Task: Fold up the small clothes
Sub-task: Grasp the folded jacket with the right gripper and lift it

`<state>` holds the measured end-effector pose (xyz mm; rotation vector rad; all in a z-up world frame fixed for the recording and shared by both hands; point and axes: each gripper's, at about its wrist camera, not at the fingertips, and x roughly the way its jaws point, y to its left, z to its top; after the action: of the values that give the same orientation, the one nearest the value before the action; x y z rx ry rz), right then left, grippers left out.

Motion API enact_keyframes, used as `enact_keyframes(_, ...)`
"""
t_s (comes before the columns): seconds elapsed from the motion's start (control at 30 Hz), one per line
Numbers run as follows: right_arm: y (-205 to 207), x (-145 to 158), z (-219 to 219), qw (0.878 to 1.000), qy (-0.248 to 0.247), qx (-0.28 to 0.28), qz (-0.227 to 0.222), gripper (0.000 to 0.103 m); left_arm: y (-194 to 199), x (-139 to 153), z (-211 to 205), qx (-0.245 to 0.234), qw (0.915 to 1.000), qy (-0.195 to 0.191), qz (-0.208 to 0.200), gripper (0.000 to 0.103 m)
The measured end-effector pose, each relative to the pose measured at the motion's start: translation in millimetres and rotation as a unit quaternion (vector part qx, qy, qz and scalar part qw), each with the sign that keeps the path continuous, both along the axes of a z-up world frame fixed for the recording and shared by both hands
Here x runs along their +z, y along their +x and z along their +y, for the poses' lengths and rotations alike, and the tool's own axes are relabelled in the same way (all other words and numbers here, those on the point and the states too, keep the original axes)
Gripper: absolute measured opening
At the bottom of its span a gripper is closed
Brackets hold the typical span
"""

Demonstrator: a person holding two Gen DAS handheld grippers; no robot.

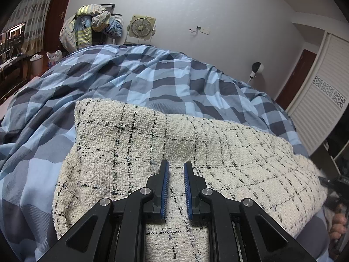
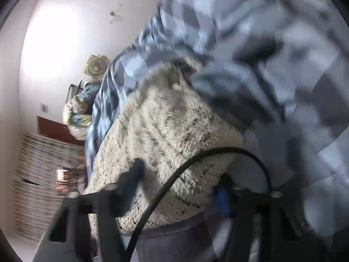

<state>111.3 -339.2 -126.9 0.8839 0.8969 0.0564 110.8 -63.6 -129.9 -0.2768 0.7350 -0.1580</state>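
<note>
A cream tweed garment (image 1: 174, 144) with thin black check lines lies folded flat on a blue checked duvet (image 1: 122, 76). My left gripper (image 1: 176, 170) rests on the garment's near part. Its blue pads (image 1: 165, 187) stand a narrow slit apart with no cloth pinched between them. The right wrist view is tilted and blurred. There my right gripper (image 2: 178, 179) straddles the near corner of the garment (image 2: 165, 118), its fingers (image 2: 222, 194) apart with thick cloth lying between them. A black cable (image 2: 218, 150) arcs across that view.
A hand (image 1: 338, 227) holds a gripper at the garment's right end. Beyond the bed stand a box fan (image 1: 141, 27), a heap of clothes (image 1: 89, 26) and a bin (image 1: 36, 62). A white louvred door (image 1: 322, 91) is on the right.
</note>
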Motion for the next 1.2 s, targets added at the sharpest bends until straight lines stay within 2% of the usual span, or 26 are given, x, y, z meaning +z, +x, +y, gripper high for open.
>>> enact_keyframes(0.03, -4, 13, 6, 0.999, -0.031, -0.002, -0.026, 0.024, -1, 0, -7, 0.0, 1.0, -0.002, 0.0, 0.012)
enact_keyframes(0.07, -6, 23, 8, 0.997, -0.053, -0.009, -0.047, 0.017, -3, 0, -9, 0.0, 1.0, -0.004, 0.0, 0.012)
enact_keyframes(0.13, -12, 38, 12, 0.994, -0.077, -0.015, -0.079, 0.011, -1, 1, -18, 0.0, 1.0, -0.006, -0.001, 0.012)
enact_keyframes(0.17, -16, 46, 13, 0.991, -0.086, -0.019, -0.096, 0.01, -1, 2, -12, 0.0, 1.0, -0.006, 0.0, 0.012)
enact_keyframes(0.27, -24, 67, 15, 0.984, -0.115, -0.036, -0.13, 0.01, -5, 9, -39, 0.001, 1.0, 0.002, 0.005, 0.012)
enact_keyframes(0.43, -35, 95, 2, 0.978, -0.095, -0.053, -0.178, 0.009, -21, 41, -75, 0.006, 0.999, 0.044, 0.004, 0.012)
enact_keyframes(0.57, -34, 97, -8, 0.978, -0.071, -0.052, -0.188, 0.009, -35, 69, -97, 0.001, 0.9997, 0.018, -0.014, 0.012)
enact_keyframes(0.63, -26, 82, -15, 0.985, -0.041, -0.035, -0.161, 0.01, -41, 77, -106, 0.002, 0.9997, 0.005, -0.022, 0.012)
enact_keyframes(0.7, -26, 64, -23, 0.991, -0.006, -0.023, -0.134, 0.017, -48, 79, -121, -0.007, 0.9996, -0.001, -0.025, 0.012)
enact_keyframes(0.73, -26, 51, -30, 0.994, 0.017, -0.024, -0.109, 0.024, -52, 80, -132, -0.013, 0.9996, -0.001, -0.026, 0.012)
enact_keyframes(0.77, -27, 43, -34, 0.995, 0.037, -0.023, -0.094, 0.046, -54, 80, -139, -0.017, 0.9995, 0.002, -0.026, 0.012)
enact_keyframes(0.8, -30, 35, -39, 0.994, 0.067, -0.024, -0.077, 0.062, -57, 80, -146, -0.02, 0.9994, 0.007, -0.025, 0.012)
enact_keyframes(0.83, -34, 27, -42, 0.993, 0.102, -0.025, -0.061, 0.085, -61, 79, -154, -0.025, 0.9993, 0.013, -0.025, 0.012)
enact_keyframes(0.9, -43, 17, -43, 0.987, 0.156, -0.022, -0.045, 0.088, -61, 78, -161, -0.03, 0.9991, 0.019, -0.022, 0.012)
enact_keyframes(0.97, -47, 12, -38, 0.984, 0.176, -0.009, -0.028, 0.088, -74, 76, -160, -0.034, 0.9991, 0.018, -0.017, 0.012)
enact_keyframes(1.0, -48, 7, -34, 0.982, 0.189, -0.01, -0.017, 0.088, -69, 76, -154, -0.036, 0.9991, 0.017, -0.013, 0.012)
enact_keyframes(1.07, -40, -7, -25, 0.975, 0.221, 0.002, 0.003, 0.088, -70, 72, -164, -0.038, 0.9991, 0.018, -0.006, 0.012)
enact_keyframes(1.13, -28, -24, -16, 0.969, 0.245, 0.002, 0.027, 0.088, -55, 70, -145, -0.035, 0.9993, 0.016, -0.003, 0.012)
enact_keyframes(1.2, -13, -36, -12, 0.964, 0.265, -0.013, 0.029, 0.088, -49, 67, -143, -0.03, 0.9995, 0.011, 0.0, 0.012)
